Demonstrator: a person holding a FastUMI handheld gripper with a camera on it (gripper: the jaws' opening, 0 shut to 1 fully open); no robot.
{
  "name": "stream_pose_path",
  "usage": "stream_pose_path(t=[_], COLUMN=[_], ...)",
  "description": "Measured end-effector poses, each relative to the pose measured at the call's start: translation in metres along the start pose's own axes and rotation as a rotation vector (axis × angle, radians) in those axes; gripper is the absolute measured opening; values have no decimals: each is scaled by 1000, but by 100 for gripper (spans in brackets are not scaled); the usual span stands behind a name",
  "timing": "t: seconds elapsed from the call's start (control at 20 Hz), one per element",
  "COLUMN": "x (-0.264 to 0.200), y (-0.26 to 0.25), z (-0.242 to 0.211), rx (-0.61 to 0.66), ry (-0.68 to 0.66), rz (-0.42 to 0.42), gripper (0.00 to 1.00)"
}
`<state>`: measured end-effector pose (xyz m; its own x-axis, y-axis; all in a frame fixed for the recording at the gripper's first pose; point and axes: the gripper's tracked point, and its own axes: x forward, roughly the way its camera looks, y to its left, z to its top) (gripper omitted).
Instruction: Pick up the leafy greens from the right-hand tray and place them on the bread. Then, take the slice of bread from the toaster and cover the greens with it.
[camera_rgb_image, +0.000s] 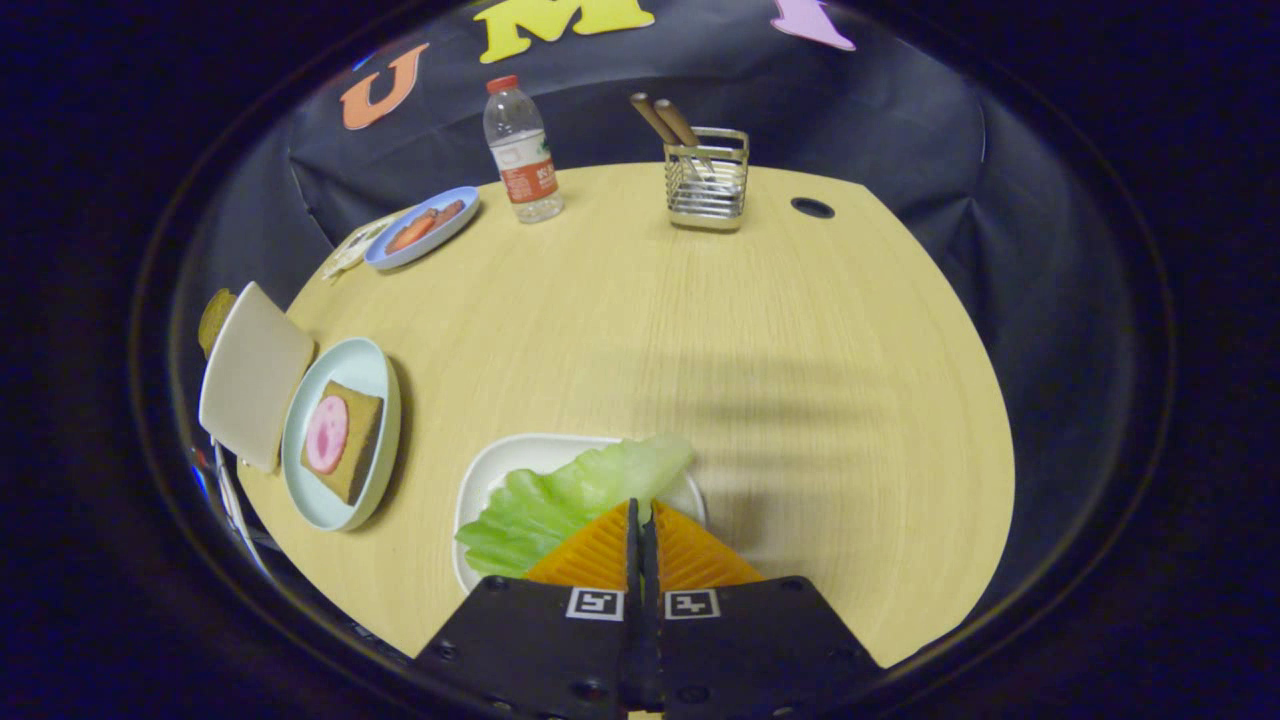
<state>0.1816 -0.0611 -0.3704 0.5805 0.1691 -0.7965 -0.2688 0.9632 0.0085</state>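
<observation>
The round pale wooden table (780, 330) carries everything. At its left edge stands a cream-coloured toaster (250, 375) with a browned slice of bread (213, 318) showing behind it. Touching the toaster is a pale blue oval plate (375, 372) holding a brown bread slice (352, 440) topped with a pink round of ham (327, 433). Nearer the fingers sits a white rectangular tray (490, 465) with the light green lettuce leaf (570, 495) lying on it, one end reaching over the tray's far rim. The gripper (643, 520) has its two orange ribbed fingers (600, 550) drawn almost together, only a thin slit between them, their tips at the leaf's near edge; whether they pinch it cannot be told.
</observation>
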Motion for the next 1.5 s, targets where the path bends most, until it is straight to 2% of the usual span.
stream_pose_path(t=[0.4, 0.75, 1.1, 1.5], x=[-59, -101, -111, -96], y=[37, 127, 226, 317], z=[23, 34, 36, 40], rx=[-5, -39, -97, -122], ry=[-105, -142, -145, -94], rz=[-13, 57, 136, 234], gripper=[0, 0, 1, 0])
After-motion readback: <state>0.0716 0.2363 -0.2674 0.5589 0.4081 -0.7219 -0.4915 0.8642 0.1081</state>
